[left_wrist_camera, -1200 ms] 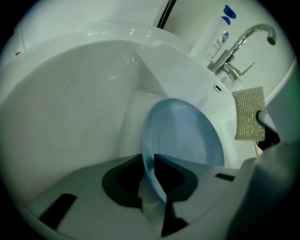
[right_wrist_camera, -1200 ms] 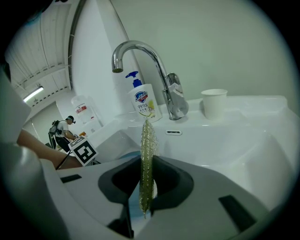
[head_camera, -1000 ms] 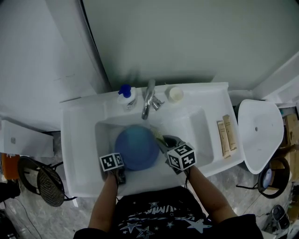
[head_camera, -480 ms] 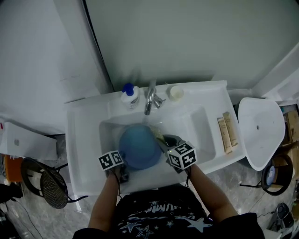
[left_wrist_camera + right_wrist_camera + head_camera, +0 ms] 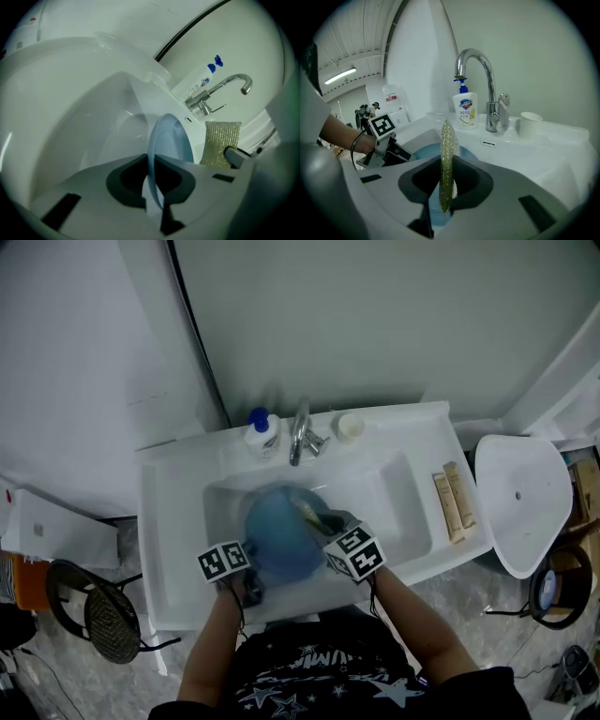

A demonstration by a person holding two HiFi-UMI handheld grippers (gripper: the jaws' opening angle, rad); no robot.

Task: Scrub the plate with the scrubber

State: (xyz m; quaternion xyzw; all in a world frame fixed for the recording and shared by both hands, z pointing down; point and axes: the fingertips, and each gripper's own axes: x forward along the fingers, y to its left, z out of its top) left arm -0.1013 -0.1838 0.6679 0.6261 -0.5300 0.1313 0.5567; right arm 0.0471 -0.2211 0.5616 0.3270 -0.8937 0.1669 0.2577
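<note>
Plate (image 5: 279, 538) raised edge-up; left tongs (image 5: 151, 161), pitched downward, just closing on it.

Blue round plate (image 5: 169, 140): tilted, in sink (image 5: 178, 549), rim clamped in my left jaws, which were just closing. Thin gold mesh scrubber (image 5: 446, 159): upright, pinched in my right jaws.

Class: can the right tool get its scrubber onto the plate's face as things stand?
Probably yes. The left tool grips the plate by its rim only, leaving the face bare, and the scrubber in the right tool is close beside it.
</note>
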